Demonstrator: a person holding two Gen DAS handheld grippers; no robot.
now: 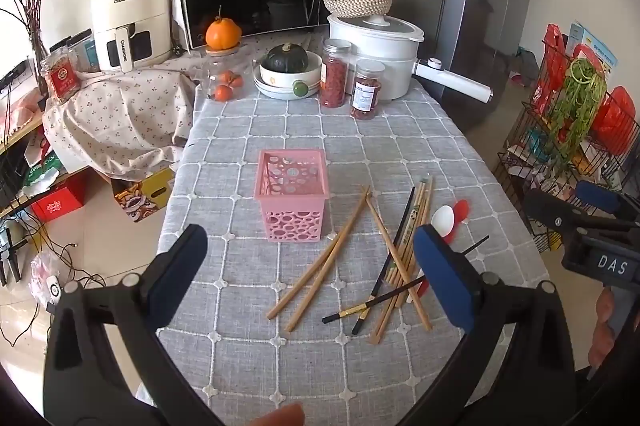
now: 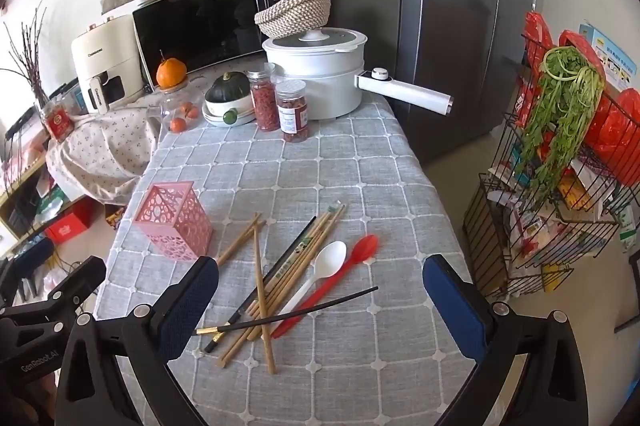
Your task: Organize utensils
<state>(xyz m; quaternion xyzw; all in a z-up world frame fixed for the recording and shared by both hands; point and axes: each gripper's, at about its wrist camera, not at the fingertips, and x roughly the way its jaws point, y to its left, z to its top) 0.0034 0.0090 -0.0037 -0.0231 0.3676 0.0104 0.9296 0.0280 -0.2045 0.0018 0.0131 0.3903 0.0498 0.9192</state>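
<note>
Left gripper [image 1: 308, 258]: jaws spread fully wide, nothing between the pads, hovering over the bench [image 1: 400, 145] and tilted down. Right gripper [image 2: 320, 290]: same, fully spread and empty.

Just ahead of the left gripper, slightly left of its centre line: pink basket [image 1: 292, 199], upright, nothing visible inside through the open top (far inner corners not fully seen).

Under and ahead of the right gripper: loose heap of wooden chopsticks [image 2: 260, 282], criss-crossed, with black chopsticks [image 2: 296, 312] lying across them. Beside the heap, toward the right finger: white spoon [image 2: 326, 266] and red spoon [image 2: 352, 258], side by side, touching or nearly so.

Progress judged: nil so far. Every utensil still lies on the bench, well apart from the basket. All pickups remain.
</note>
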